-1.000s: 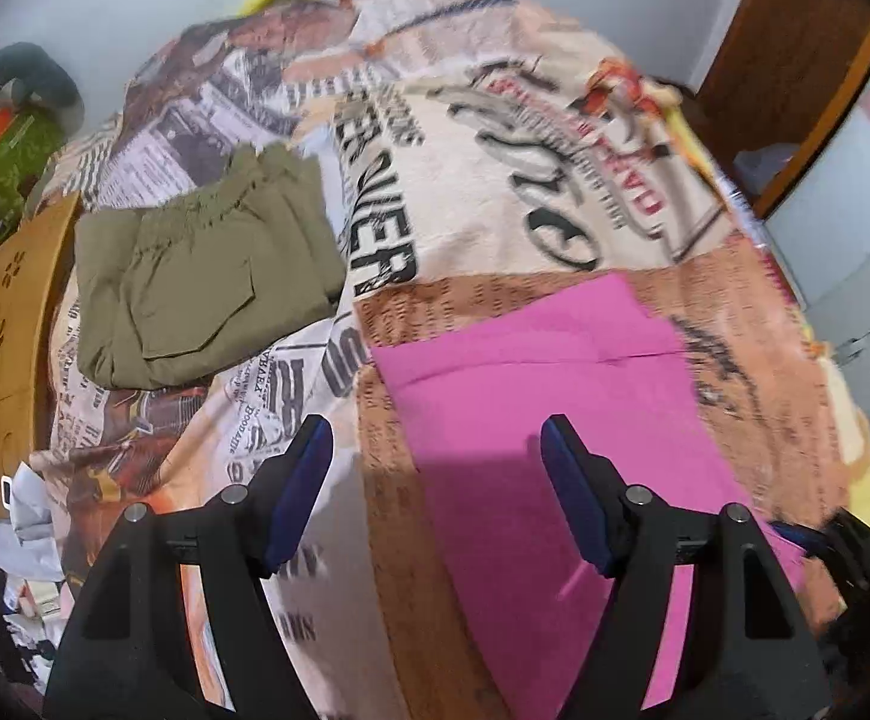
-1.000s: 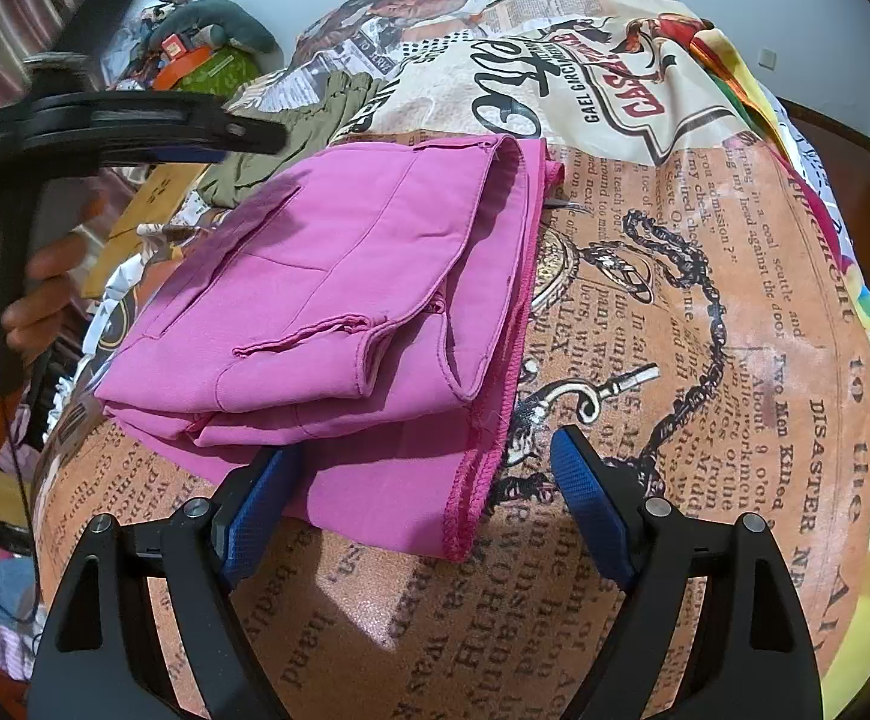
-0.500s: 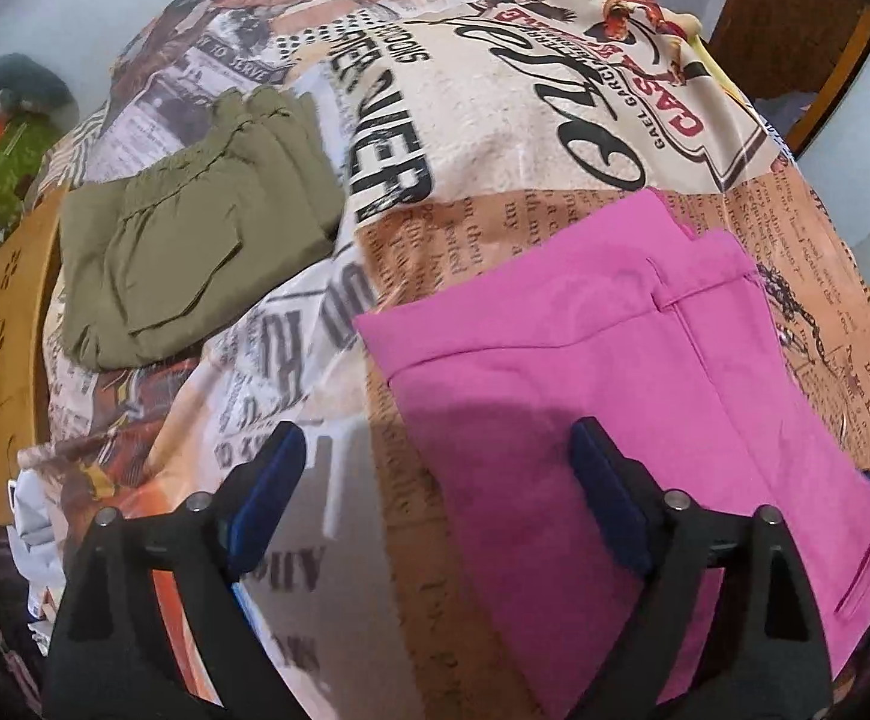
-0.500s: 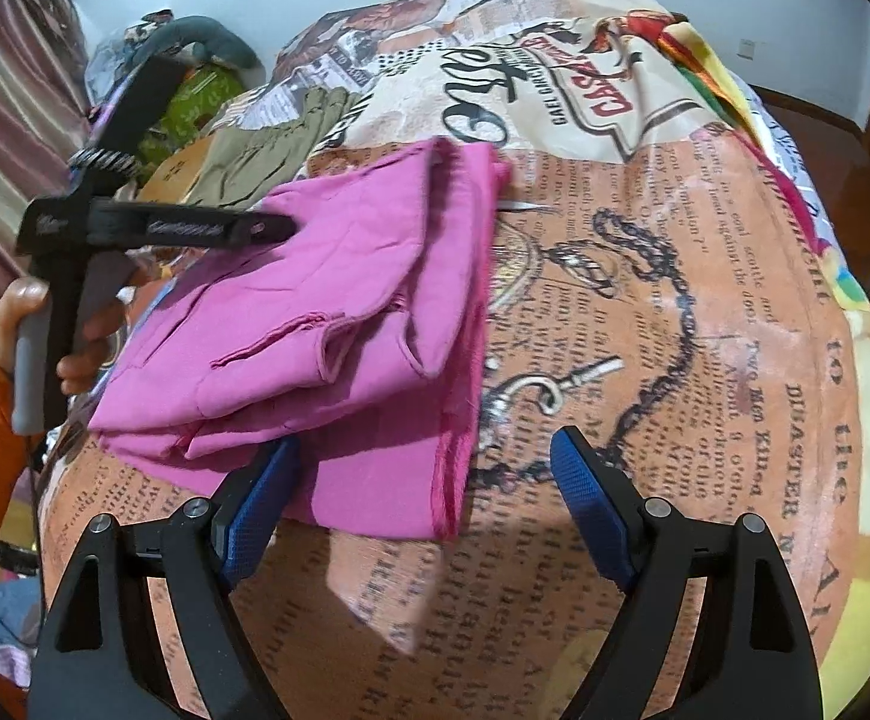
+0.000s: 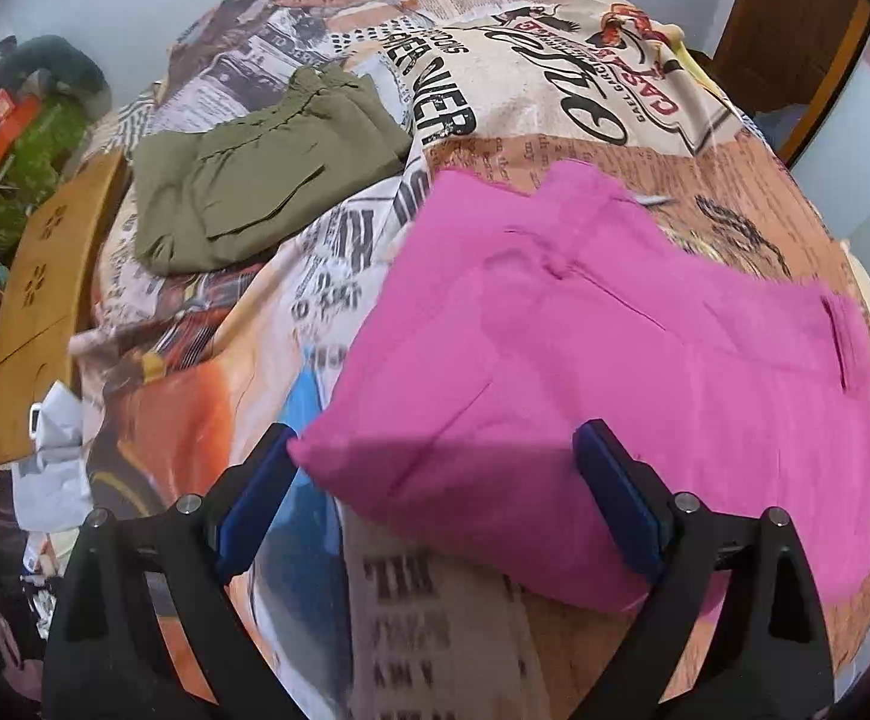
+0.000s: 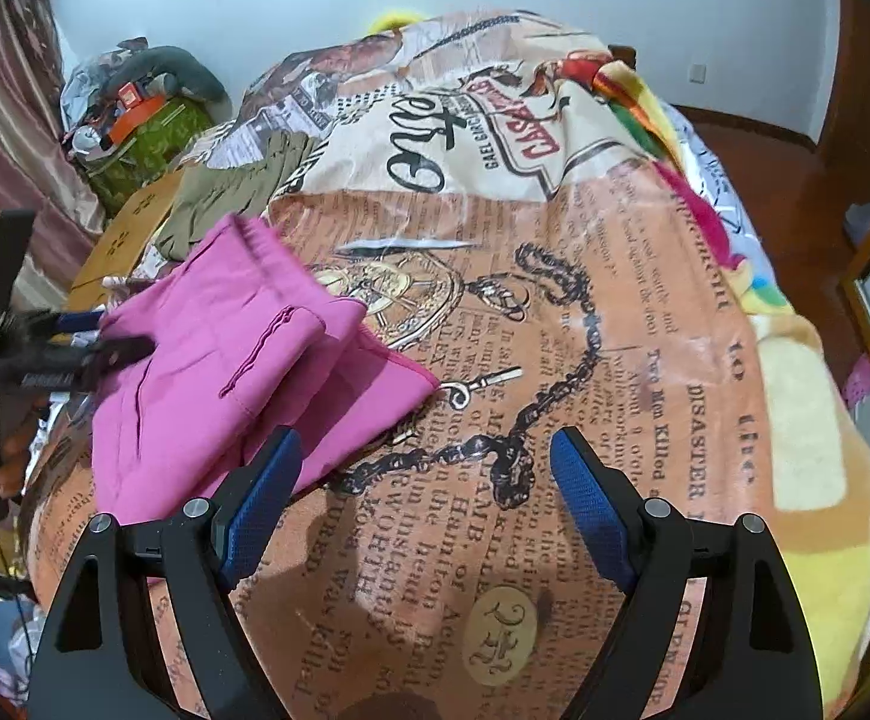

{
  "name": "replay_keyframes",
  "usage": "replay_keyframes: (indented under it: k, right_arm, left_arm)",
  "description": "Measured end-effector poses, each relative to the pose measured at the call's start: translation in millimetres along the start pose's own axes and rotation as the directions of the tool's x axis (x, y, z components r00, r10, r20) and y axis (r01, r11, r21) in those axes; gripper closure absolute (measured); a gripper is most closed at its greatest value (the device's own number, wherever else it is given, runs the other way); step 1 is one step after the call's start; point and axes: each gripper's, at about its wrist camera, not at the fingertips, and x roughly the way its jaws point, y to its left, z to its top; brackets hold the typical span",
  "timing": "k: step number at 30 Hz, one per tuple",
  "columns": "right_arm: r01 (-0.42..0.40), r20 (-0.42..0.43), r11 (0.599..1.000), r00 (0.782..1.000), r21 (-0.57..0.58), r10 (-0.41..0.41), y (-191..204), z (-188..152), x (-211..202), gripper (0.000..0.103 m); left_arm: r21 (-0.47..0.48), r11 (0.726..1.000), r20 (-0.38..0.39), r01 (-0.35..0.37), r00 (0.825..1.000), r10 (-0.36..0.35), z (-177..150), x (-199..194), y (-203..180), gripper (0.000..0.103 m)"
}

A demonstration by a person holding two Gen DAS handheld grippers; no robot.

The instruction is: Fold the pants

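We see the folded pink pants [image 5: 585, 360] lying on the printed bedspread [image 6: 585, 360], at ten o'clock from the right gripper [image 6: 417, 492]. Both it and the left gripper [image 5: 435, 498] gape apart, empty. Nudging an edge could undo the layers.

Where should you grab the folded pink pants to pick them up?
Probably the near corner of the pink pants, between the open left gripper jaws, coming in low from the front: the folded layers stack into one thick edge there.

Matt pink cloth pants [image 5: 615, 372] lie on a soft printed blanket [image 6: 585, 360] beside a smooth wooden board [image 5: 45, 294].
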Motion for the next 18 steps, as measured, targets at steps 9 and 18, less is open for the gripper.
replay_keyframes:
  k: [9,18]
  right_arm:
    - [-0.021,0.049,1.0,0.999,-0.018,0.021,16,3,-12,0.021]
    - [-0.06,0.038,0.997,0.997,-0.049,0.062,35,-3,-12,0.021]
  left_arm:
    - [-0.021,0.996,0.009,0.084,0.996,-0.084,-29,-19,-13,0.008]
    - [-0.066,0.988,0.024,0.141,0.99,-0.139,-29,-34,11,0.009]
